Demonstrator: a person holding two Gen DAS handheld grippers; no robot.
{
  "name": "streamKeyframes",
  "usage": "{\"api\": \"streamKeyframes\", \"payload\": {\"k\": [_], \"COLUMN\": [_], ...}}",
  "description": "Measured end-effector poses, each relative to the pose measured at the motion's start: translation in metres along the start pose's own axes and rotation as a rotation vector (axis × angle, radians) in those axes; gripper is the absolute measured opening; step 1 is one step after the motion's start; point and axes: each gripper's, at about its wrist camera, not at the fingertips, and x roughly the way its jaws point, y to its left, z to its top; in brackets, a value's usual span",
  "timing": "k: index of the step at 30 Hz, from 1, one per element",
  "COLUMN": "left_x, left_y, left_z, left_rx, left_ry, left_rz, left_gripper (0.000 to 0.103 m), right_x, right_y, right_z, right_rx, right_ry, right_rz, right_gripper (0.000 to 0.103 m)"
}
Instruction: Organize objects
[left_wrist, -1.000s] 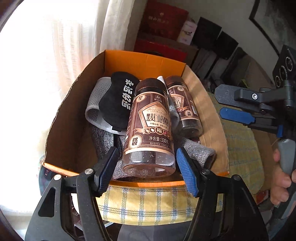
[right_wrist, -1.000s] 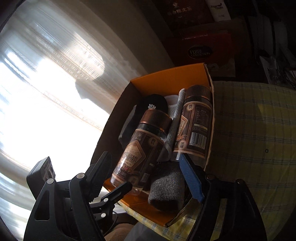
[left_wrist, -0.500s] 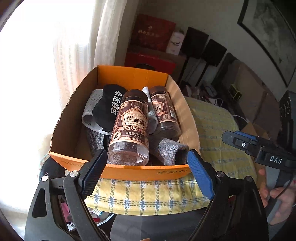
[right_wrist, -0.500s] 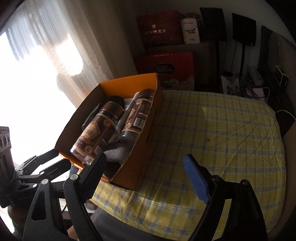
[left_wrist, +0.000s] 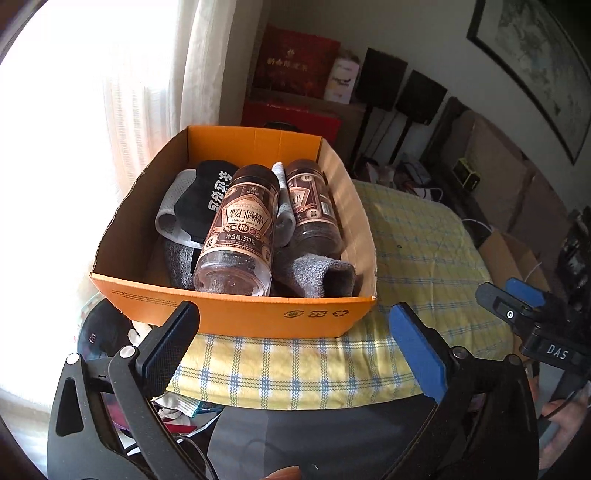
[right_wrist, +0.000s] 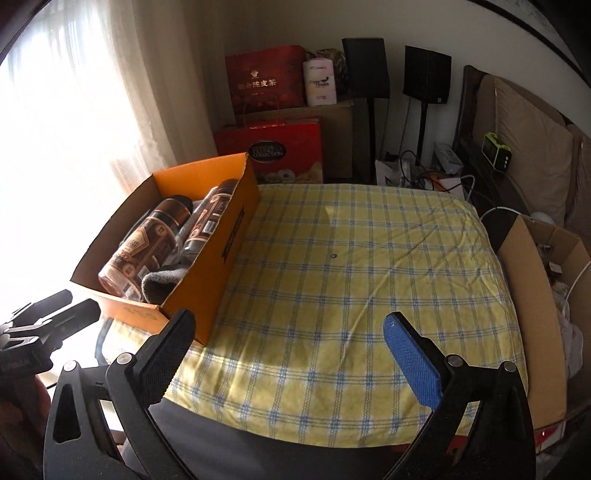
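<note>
**Presently: orange carton of jars and soft goods, both grippers clear of it**

Left gripper: fingers spreading to full width, nothing between them, hanging just short of the carton's near wall. Right gripper: fingers likewise spreading and empty, over the bare checked bedspread, the carton off to its left.

Item: orange cardboard box, open-topped, at the bed's corner beside the curtained window.

Contents:
- Large brown-labelled jar, clear plastic with dark lid, lying on its side, base toward the near wall.
- Second, like jar, lying beside it along the right wall.
- Black sock with white lettering, grey mesh piece, grey knit sock, bunched under and between the jars.

Handling, judged: jars are probably rigid, smooth and apt to roll; best taken across the mid-body. Socks are light and limp; pinch a fold. The carton likely flexes; take a wall edge.
</note>
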Motion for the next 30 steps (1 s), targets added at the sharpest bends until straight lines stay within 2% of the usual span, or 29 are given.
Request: {"api": "streamKeyframes", "payload": {"k": [7,10,13,18,25,30], "left_x": [-0.003,-0.004,-0.006,-0.02,-0.044,-0.051], "left_y": [-0.01,-0.012,-0.017,-0.023,-0.018,-0.019], "left_z": [-0.011,-0.017,-0.023,-0.03,-0.033,-0.035], "left_rx": [0.015,0.011,0.032,0.053,0.035,0.049], "left_ry": [-0.003,0.004,0.013,0.002,-0.048,-0.053], "left_rz": [0.012,-0.005,0.021,0.025,0.066,0.044], "left_gripper": [0.103,0.103,0.103,0.103,0.103,0.103], "right_x": [-0.012,-0.02,-0.027,-0.043,-0.062,-0.068], "right_y": [-0.006,-0.008,-0.011,-0.011,-0.018,-0.02], "right_z": [-0.022,-0.032,-0.039,-0.051,-0.064,-0.063], "right_rx": [0.007,0.012,0.022,-0.014,0.024,0.03], "right_ry": [-0.011,-0.023,-0.029,-0.044,-0.06,-0.061], "right_rz": [-0.072,-0.102,-0.111,-0.157,-0.163,-0.18], "right_gripper": [0.103,0.103,0.103,0.103,0.103,0.103]}}
